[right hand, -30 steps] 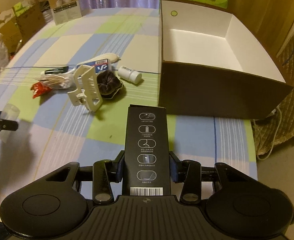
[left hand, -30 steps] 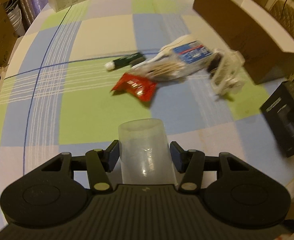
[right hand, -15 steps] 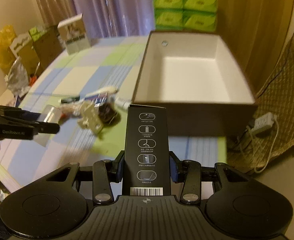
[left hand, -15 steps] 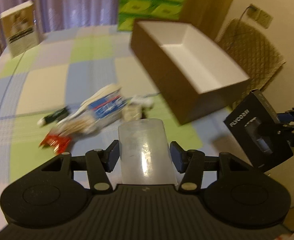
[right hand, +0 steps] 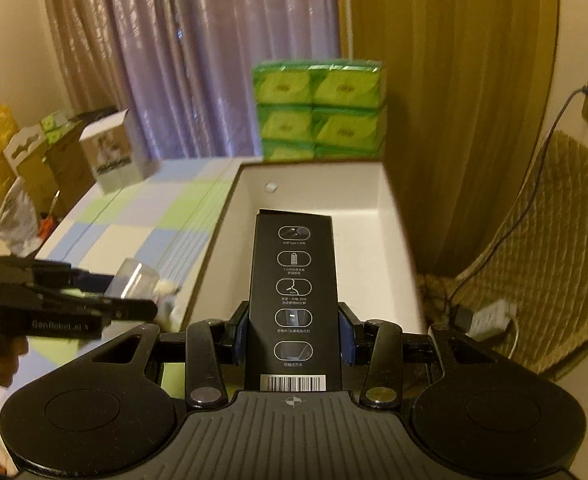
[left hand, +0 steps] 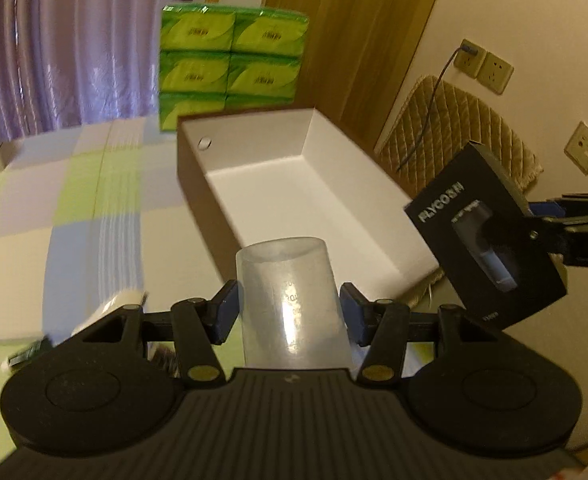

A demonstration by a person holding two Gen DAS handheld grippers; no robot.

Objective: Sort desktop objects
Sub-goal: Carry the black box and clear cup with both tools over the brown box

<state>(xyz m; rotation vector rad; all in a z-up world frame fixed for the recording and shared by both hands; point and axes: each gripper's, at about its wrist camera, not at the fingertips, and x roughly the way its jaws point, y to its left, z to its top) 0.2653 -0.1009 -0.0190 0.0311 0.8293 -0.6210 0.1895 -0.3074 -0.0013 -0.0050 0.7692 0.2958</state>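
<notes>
Both grippers are rising from the table toward the brown box [left hand: 294, 184] at twelve o'clock, the left gripper [left hand: 289, 312] clamping a clear cup [left hand: 290, 300] and the right gripper [right hand: 294, 332] clamping a black carton [right hand: 294, 292], so drop-off is nearing.

Cup [left hand: 290, 300] frosted translucent plastic; black carton [right hand: 294, 300] matt card; tablecloth [left hand: 74, 208] checked cloth.

Black left hand-held gripper [left hand: 289, 308], ribbed housing, round side discs, brass screws, blue-padded fingers [left hand: 226, 312], white lettering
</notes>
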